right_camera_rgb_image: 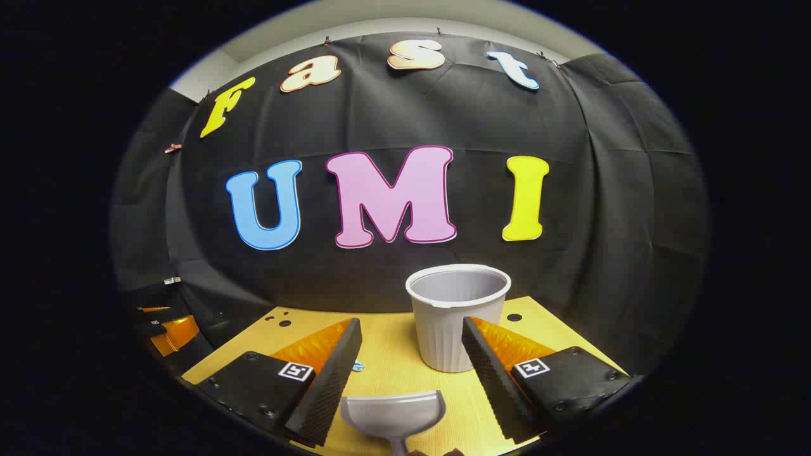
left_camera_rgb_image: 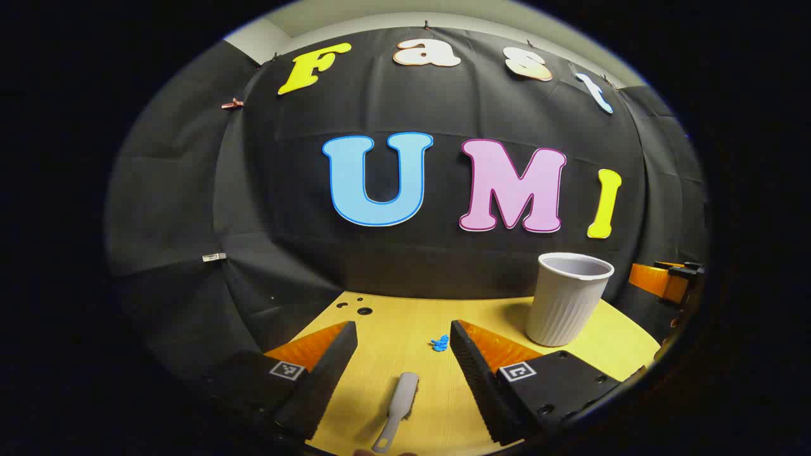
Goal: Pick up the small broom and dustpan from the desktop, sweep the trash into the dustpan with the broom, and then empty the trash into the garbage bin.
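In the left gripper view the small grey broom lies flat on the yellow desktop, between and below my left gripper's open fingers, untouched. A crumpled blue scrap of trash rests just beyond it, near the right finger. In the right gripper view the grey dustpan sits on the desktop between my right gripper's open fingers, mouth facing away. The white ribbed garbage bin stands upright straight ahead. A bit of the blue trash peeks past the left finger.
The bin stands to the right in the left gripper view, with the other gripper's orange and black body beyond it. Small holes mark the desktop's far edge by the black cloth wall. The left gripper appears at the far left.
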